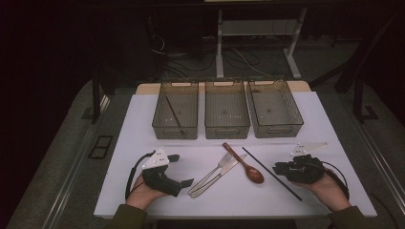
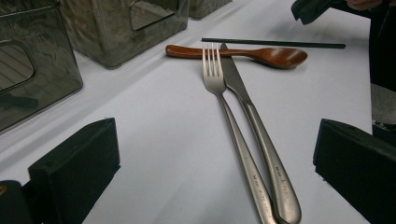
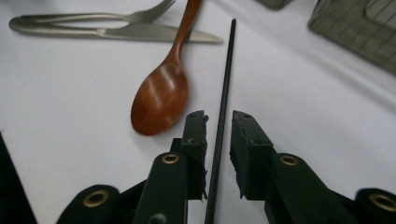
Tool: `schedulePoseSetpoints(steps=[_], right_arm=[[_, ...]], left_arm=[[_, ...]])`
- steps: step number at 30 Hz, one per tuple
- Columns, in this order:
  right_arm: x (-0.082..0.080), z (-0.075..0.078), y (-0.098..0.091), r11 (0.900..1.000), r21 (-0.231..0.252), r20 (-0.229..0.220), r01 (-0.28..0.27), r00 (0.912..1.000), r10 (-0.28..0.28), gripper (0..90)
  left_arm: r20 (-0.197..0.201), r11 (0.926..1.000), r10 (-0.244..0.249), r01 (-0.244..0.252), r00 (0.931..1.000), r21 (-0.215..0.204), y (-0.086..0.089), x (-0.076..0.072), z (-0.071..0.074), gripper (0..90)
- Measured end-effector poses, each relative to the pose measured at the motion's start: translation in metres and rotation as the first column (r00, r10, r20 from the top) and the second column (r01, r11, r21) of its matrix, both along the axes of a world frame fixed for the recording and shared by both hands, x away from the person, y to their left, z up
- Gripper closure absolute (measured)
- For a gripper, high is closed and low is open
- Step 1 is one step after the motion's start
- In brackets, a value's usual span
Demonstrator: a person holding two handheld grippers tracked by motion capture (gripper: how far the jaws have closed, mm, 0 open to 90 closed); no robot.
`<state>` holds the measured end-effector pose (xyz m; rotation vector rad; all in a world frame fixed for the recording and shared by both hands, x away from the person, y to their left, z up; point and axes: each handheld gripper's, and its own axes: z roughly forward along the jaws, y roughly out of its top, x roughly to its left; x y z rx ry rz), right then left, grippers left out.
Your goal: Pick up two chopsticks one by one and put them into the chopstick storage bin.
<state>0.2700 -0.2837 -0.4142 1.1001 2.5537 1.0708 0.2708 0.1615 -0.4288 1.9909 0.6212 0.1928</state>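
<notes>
Straddling slim black chopstick (image 3: 224, 93), right gripper (image 3: 219, 122)

Three bins (image 1: 227, 109), two chopsticks (image 1: 272, 173)

**Both hands low at the near edge, right jaws narrowed**

The left gripper (image 1: 184, 182) lies in the person's left hand (image 1: 143, 191), its jaws spread wide and pointing inward. The right gripper (image 1: 279, 168) sits in the right hand (image 1: 329, 188), jaws nearly together with a slim gap between them, aimed leftward and down
</notes>
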Motion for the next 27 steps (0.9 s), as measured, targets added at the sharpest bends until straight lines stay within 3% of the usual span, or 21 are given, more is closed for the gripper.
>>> schedulePoseSetpoints(steps=[7,27], right_arm=[[-0.009,-0.010,-0.006,0.9992,-0.040,-0.017,0.005,0.9998,-0.006,78.0],[-0.009,-0.024,-0.002,0.9954,-0.095,-0.075,-0.010,0.9972,0.003,82.9]], left_arm=[[-0.001,1.0000,0.000,0.000,1.0000,0.001,0.000,0.000,0.000,0.0],[0.000,1.0000,-0.001,0.001,1.0000,0.004,0.000,0.000,0.000,0.0]])
